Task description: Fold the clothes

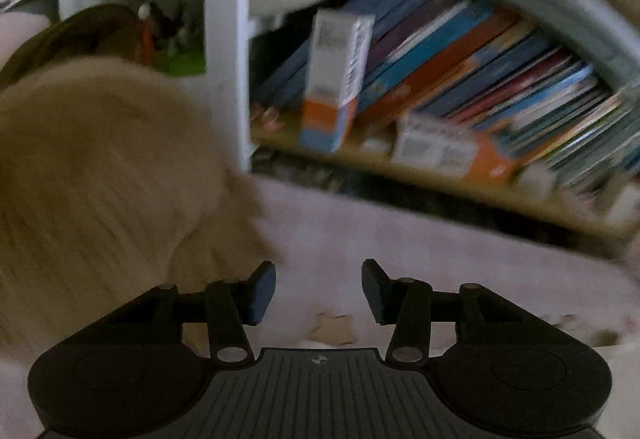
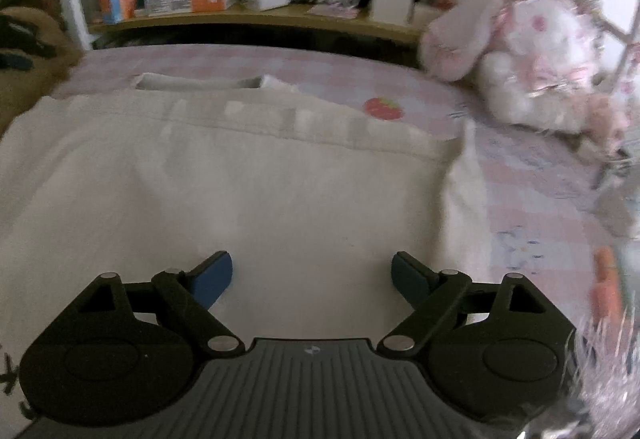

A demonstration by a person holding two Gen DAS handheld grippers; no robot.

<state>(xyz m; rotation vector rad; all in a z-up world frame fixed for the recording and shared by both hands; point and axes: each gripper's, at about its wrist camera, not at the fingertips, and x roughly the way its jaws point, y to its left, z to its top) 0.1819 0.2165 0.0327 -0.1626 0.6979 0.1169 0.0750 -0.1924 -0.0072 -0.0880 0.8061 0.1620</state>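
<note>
Nearest, the right gripper (image 2: 312, 275) hangs with its jaws spread wide and nothing between them, over a cream-white fabric garment (image 2: 224, 183) that lies spread flat on the pink checked bedsheet (image 2: 532, 199), a doubled band across its far edge (perhaps one fold; blur hides more). The left gripper (image 1: 319, 289), likewise parted and empty, hovers over bare sheet beside a blurred tan plush heap (image 1: 92, 167). Beyond, the book-crammed wooden shelf (image 2: 256, 17). Folding looks unfinished.
</note>
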